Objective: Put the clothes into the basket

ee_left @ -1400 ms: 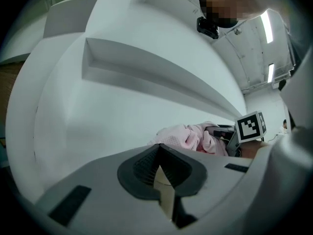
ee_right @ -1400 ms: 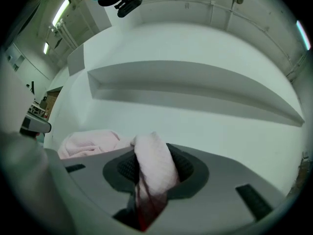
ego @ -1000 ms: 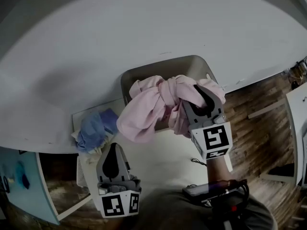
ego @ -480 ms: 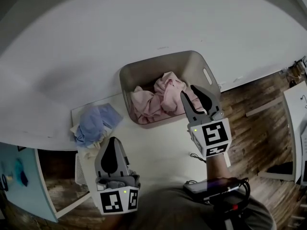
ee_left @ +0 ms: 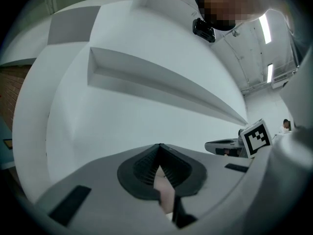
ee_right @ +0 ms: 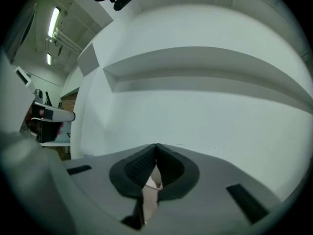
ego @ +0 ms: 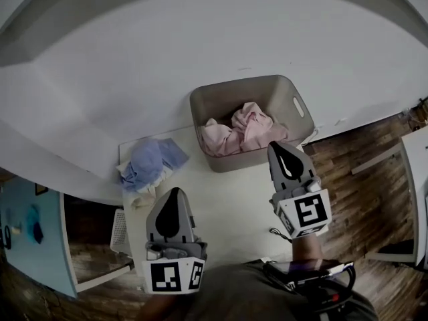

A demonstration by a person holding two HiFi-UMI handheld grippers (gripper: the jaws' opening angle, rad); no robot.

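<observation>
pink clothes in the basket, both grippers closed on nothing

the pink clothes [ego: 241,131] are seen bunched inside the grey basket [ego: 231,97], which is set at the far end of the white table [ego: 227,199], by the wall. a blue garment [ego: 150,166] is seen heaped on the table to the basket's left, apart from it. the right gripper [ego: 275,146] is held just before the basket's near wall; its jaws have just been closing and are brought together with nothing between them. the left gripper [ego: 176,191] is held over the near part of the table, its jaws likewise pressed together and empty.

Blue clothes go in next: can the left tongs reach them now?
Probably yes: the blue clothes lie uncovered on the table ahead of the left tongs, with nothing between them.
</observation>
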